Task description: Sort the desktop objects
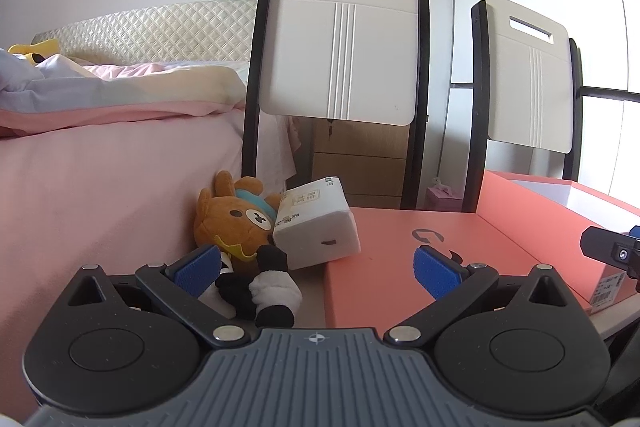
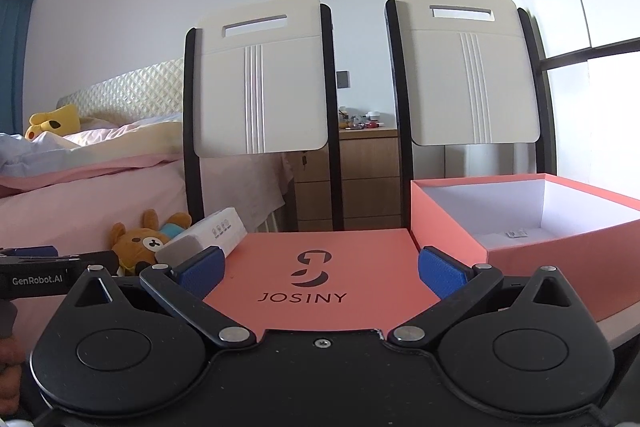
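The bear (image 1: 240, 227) is fuzzy plush; the tissue pack (image 1: 316, 227) is wrapped in smooth, faintly glossy plastic. The lid (image 2: 320, 275) and box (image 2: 560, 247) look like matt coral cardboard.

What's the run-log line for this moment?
left tongs: open, empty | right tongs: open, empty | bear, tissue pack: untouched, left of lid | box: open

Both the left gripper (image 1: 318, 269) and right gripper (image 2: 320, 269) carry black linkage arms with silver pivot pins, blue textured fingertip pads (image 1: 434, 277), round black hubs; left body ribbed grey, right black, one screw.
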Available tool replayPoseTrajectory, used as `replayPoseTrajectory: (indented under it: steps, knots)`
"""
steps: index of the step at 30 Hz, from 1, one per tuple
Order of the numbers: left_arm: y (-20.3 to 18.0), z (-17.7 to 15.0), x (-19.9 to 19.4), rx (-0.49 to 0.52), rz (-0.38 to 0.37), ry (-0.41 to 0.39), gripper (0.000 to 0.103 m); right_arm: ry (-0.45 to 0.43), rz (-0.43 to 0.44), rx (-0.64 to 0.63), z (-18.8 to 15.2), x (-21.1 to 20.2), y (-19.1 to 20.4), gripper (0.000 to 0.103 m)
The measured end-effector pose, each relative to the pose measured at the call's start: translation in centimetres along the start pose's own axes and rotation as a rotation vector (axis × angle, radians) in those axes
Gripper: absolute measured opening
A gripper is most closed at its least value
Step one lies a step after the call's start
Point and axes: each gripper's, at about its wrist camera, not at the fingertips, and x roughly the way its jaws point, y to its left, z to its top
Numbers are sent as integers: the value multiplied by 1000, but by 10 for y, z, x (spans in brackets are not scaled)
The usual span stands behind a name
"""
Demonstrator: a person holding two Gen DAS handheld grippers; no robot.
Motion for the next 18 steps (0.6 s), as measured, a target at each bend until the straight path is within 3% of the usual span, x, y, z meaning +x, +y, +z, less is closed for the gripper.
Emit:
replayPoseTrajectory:
  steps: [18]
  knots:
    - [-3,1,0,5,-4,4,103,3,0,-7,0,-3,-2,103]
